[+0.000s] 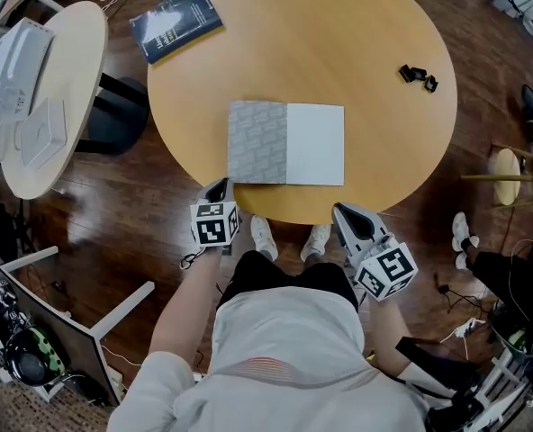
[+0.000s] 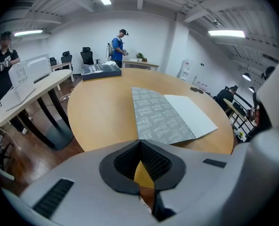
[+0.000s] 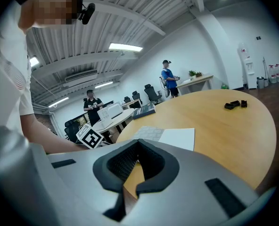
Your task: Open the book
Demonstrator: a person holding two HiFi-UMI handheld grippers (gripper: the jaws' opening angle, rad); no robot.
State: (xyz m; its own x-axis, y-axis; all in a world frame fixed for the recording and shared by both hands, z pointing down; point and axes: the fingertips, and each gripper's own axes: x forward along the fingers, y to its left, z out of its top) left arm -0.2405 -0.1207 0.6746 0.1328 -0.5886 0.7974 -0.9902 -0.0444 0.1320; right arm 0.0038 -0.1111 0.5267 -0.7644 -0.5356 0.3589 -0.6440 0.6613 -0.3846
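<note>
Open book (image 1: 285, 143), grey patterned leaf beside white page, just ahead of left gripper (image 1: 219, 190); fingers pinched together, empty. Right gripper (image 1: 345, 214) fingers likewise closed, empty.

Bare tabletop (image 1: 374, 142) surrounds the open book (image 1: 286, 142); only a blue book (image 1: 176, 21) far left and black clips (image 1: 418, 76) far right intrude.

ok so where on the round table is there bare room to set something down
Widest bare patch: the table's far half, between the blue book and the small black pieces. Also right of the open book, toward the rim. Tightest at the near edge.
</note>
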